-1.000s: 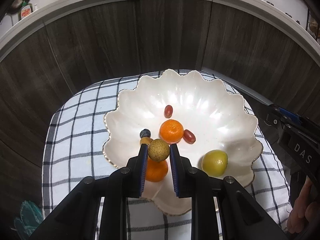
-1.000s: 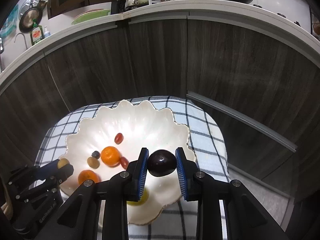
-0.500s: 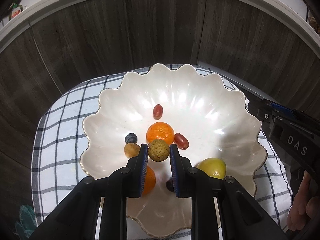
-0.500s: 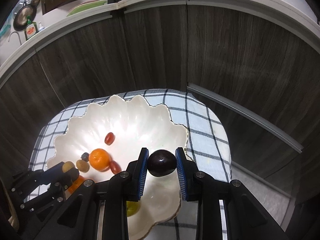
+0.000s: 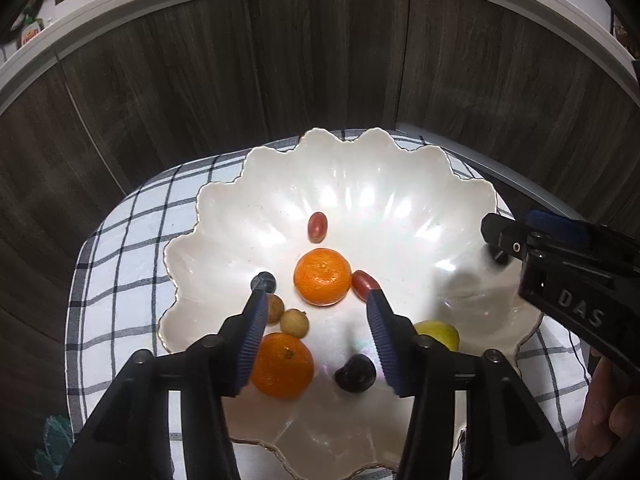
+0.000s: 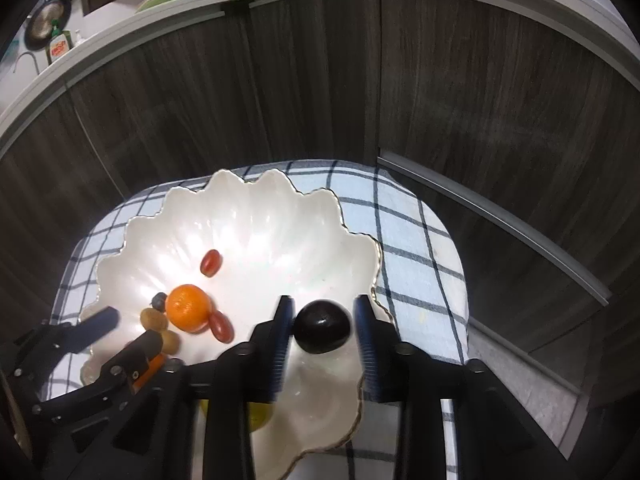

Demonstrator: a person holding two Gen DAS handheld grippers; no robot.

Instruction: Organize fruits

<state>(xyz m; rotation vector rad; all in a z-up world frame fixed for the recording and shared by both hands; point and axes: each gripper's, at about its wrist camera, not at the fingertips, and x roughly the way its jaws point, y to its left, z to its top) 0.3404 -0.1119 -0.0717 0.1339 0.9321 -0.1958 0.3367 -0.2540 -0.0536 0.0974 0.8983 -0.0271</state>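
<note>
A white scalloped bowl (image 5: 400, 184) (image 6: 256, 216) sits on a checked cloth. In it lie two oranges (image 5: 322, 276) (image 5: 282, 365), two red grape tomatoes (image 5: 317, 225), a blueberry (image 5: 264, 280), two tan longans (image 5: 294, 322), a yellow fruit (image 5: 438, 333) and a dark plum (image 5: 355, 373). My left gripper (image 5: 316, 320) is open and empty above the bowl's near side. My right gripper (image 6: 322, 320) has opened; a dark plum (image 6: 322, 331) sits between its fingers with gaps on both sides, over the bowl's right rim.
The checked cloth (image 5: 120, 264) (image 6: 416, 256) covers a small table in front of dark wood cabinet panels (image 5: 320, 60). A grey rail (image 6: 500, 216) runs along the right. A counter with dishes and a bottle is up behind.
My left gripper opened and the tan longan it held now lies in the bowl beside the other longan. My right gripper opened around the dark plum.
</note>
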